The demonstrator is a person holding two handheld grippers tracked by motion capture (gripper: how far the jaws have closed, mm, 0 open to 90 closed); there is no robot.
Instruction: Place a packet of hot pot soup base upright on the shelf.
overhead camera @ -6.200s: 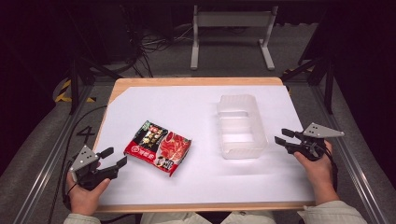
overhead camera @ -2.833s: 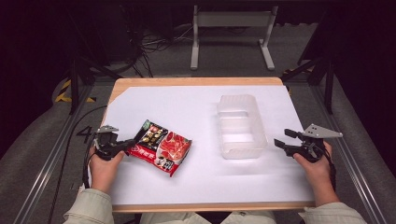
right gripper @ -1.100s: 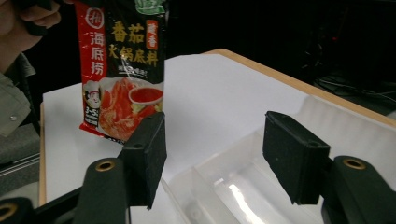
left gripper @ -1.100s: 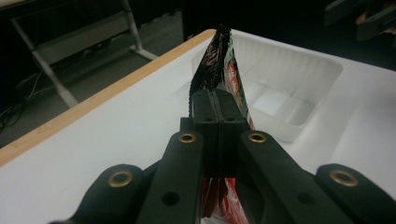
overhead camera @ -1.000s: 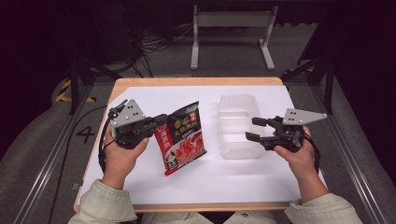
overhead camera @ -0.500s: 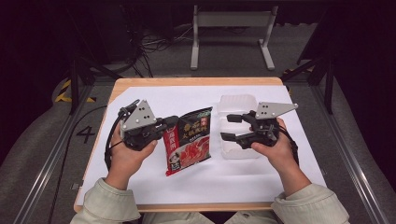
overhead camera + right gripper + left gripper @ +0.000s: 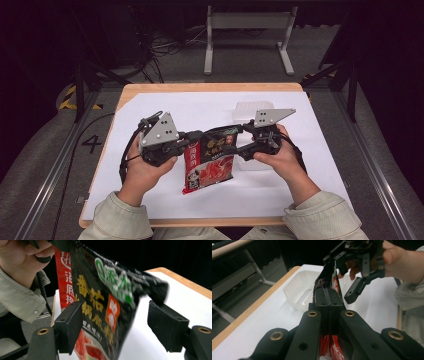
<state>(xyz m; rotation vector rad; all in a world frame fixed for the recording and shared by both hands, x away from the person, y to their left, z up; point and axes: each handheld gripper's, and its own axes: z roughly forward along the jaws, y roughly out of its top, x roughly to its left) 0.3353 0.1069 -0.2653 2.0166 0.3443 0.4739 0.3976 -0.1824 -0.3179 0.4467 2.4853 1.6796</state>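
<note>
A red and black food packet [image 7: 212, 162] hangs upright over the white sheet in the middle of the table. My left gripper [image 7: 192, 146] is shut on its left edge; in the left gripper view the jaws [image 7: 328, 298] meet on the packet [image 7: 328, 277]. My right gripper [image 7: 234, 140] is at the packet's upper right corner. Its jaws have just been opening and now stand wide apart [image 7: 117, 326], with the packet [image 7: 105, 297] between them and a clear gap to the right pad [image 7: 163, 325]. The right gripper [image 7: 339, 277] also appears beyond the packet.
A clear plastic tray [image 7: 247, 107] lies behind the right hand, toward the table's far right; its rim [image 7: 297, 290] is beyond the left jaws. The white sheet [image 7: 150, 200] covers the wooden table top [image 7: 200, 87]. Both sleeves come in from the near edge.
The left gripper has carried the packet a little to the right, still upright. The right gripper has moved left from in front of the tray to the packet's right corner.
</note>
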